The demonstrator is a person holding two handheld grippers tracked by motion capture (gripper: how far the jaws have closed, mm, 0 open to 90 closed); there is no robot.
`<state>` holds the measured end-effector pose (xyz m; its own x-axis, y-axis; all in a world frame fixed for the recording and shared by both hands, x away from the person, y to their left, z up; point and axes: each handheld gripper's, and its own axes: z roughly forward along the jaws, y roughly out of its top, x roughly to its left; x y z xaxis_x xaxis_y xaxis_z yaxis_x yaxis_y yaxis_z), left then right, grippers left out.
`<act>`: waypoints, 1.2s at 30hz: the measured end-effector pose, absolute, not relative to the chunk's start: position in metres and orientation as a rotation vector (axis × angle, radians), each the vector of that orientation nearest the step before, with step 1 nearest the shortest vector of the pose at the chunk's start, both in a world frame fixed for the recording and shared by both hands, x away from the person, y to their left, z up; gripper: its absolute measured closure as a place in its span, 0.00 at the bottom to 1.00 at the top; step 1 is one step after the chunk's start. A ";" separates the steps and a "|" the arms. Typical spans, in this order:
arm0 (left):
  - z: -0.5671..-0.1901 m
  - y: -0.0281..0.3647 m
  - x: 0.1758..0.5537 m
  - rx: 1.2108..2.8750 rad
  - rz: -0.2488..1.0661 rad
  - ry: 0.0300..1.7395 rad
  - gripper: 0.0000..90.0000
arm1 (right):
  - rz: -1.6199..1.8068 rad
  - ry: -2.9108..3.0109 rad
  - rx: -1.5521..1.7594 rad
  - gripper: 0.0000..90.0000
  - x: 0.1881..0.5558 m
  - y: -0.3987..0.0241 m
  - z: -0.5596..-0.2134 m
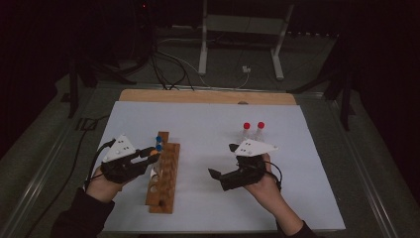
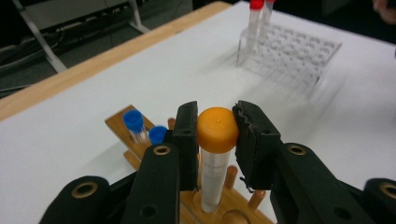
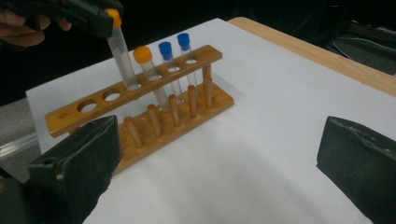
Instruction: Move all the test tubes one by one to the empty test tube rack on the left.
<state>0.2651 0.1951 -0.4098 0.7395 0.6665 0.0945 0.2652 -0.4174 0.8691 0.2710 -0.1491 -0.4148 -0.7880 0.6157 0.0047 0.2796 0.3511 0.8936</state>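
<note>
A: Why do the left tongs [image 2: 215,128] clench the orange-capped tube [image 2: 215,154] by its cap?
B: So the body hangs free, its tip entering a hole in the wooden rack [image 1: 163,183] at the desk's near left.
A: And the right tongs [image 3: 219,163]?
B: Released, idle.

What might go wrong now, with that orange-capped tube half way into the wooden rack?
1. The left gripper holds the orange-capped tube only by its cap, and the tube leans in its hole in the right gripper view; pushed down at that tilt it may jam against the wooden rack.
2. It stands close to the second orange-capped tube; a sideways nudge might knock that one.
3. A jam could lift or shift the light rack on the white sheet.
</note>
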 end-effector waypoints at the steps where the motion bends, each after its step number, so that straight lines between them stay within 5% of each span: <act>1: -0.413 0.194 0.265 2.019 0.543 0.707 0.80 | 1.406 2.288 0.789 0.00 0.271 -0.149 -0.415; 30: -0.443 0.195 0.272 2.116 0.492 0.718 0.79 | 1.431 2.280 0.802 0.00 0.273 -0.158 -0.409; 36: -0.435 0.196 0.268 2.045 0.466 0.706 0.49 | 1.440 2.237 0.822 0.00 0.278 -0.172 -0.403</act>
